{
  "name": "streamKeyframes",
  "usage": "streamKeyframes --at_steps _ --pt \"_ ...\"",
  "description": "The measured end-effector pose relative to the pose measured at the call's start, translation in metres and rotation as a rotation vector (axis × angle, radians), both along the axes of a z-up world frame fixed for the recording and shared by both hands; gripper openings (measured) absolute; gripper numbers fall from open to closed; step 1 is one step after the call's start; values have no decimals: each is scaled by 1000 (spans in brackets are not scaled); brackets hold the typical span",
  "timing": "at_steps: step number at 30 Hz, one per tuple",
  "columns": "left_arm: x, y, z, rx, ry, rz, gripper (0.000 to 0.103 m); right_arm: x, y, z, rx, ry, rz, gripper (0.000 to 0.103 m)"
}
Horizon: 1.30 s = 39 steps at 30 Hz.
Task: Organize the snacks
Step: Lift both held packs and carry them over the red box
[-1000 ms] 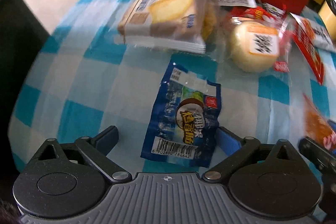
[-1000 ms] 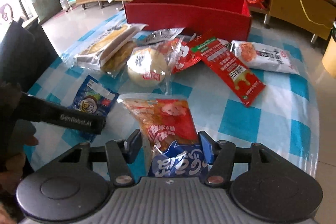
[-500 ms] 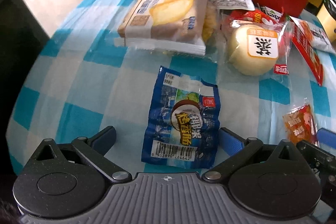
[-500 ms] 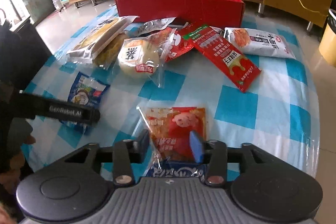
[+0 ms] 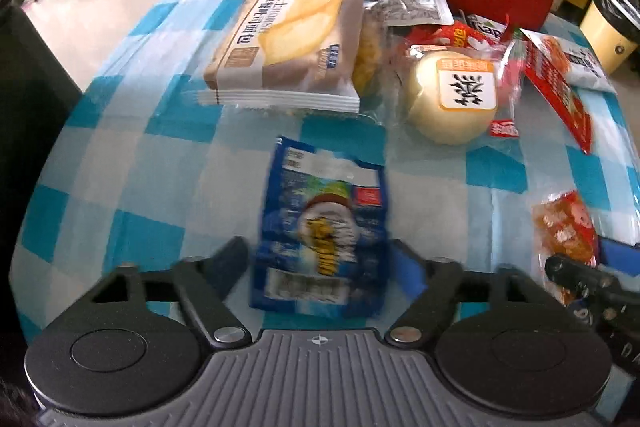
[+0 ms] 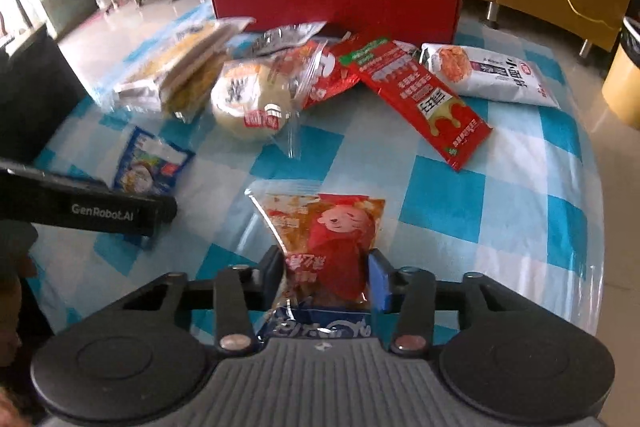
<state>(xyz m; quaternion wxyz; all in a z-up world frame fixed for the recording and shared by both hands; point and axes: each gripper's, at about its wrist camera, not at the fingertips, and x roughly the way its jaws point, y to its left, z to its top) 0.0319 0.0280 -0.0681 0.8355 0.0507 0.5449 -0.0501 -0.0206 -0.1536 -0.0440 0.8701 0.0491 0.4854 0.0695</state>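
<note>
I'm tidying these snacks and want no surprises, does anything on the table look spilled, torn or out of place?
Nothing looks spilled or torn. The packets are sealed but lie in a loose overlapping heap in front of the red box, none visibly inside it. The long red packet lies askew, and the bread pack leans on another snack.

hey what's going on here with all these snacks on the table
A person is sorting snacks with a claw in each hand. The left claw is closing around a blue packet on the checked tablecloth. The right claw is shut on an orange-red packet. The other snacks lie before a red box.
</note>
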Motion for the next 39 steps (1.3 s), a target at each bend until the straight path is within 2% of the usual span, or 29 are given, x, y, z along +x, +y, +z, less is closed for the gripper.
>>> streamKeyframes --at_steps 6,13,25,32,39 --pt "-5 -9 2 41 -12 -24 76 -4 -7 8 41 -24 -18 39" --pt "-3 0 9 -28 -7 -13 76 7 -3 17 72 -61 -10 39" --pt "-4 -5 36 -141 -63 -36 76 13 -15 30 131 -107 -42 39" --pt "1 -11 56 -144 -128 -56 76 24 -16 48 134 -160 -45 39" --pt "13 -13 61 -179 -138 -57 75 42 -25 56 153 -190 -64 39"
